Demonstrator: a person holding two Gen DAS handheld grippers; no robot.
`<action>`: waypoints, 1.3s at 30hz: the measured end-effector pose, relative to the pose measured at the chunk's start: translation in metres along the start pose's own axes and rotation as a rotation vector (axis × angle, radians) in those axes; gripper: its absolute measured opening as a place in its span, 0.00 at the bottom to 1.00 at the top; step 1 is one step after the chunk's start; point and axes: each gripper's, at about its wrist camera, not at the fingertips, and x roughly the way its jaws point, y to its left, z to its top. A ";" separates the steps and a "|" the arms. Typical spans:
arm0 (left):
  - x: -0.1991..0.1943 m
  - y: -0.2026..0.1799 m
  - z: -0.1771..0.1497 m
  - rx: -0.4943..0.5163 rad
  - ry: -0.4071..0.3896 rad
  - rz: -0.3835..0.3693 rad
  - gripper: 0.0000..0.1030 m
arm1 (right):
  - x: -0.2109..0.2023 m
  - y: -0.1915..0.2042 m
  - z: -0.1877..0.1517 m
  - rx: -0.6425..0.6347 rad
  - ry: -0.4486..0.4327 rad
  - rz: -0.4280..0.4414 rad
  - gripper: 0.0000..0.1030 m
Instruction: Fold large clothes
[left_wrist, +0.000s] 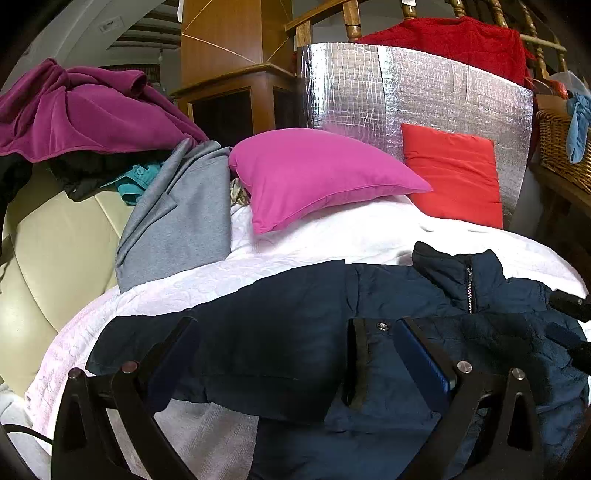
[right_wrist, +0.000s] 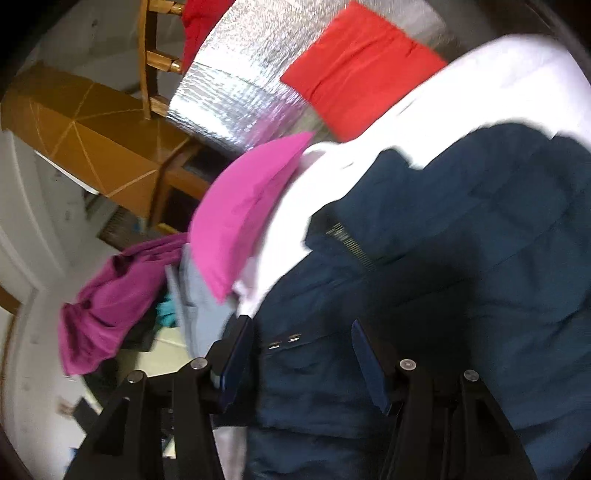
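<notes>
Navy jacket (left_wrist: 295, 332) on white sheet (left_wrist: 332, 236), beneath both spread tools

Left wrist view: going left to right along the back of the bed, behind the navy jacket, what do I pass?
Purple garment → grey garment → pink pillow → red pillow → wicker basket.

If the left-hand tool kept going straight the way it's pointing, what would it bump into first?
Most likely the dark navy quilted jacket, spread on the white bedspread directly between its open jaws. The left gripper looks very near the fabric already, though exact depth is unclear.
</notes>
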 end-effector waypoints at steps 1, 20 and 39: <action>0.000 0.000 0.000 -0.001 0.001 -0.001 1.00 | -0.003 -0.002 0.001 -0.010 -0.010 -0.032 0.58; -0.002 0.007 0.002 -0.030 0.000 0.000 1.00 | 0.018 -0.025 -0.001 -0.047 0.017 -0.284 0.52; 0.065 0.120 -0.004 -0.343 0.278 0.095 1.00 | 0.051 0.039 -0.077 -0.186 0.061 -0.138 0.59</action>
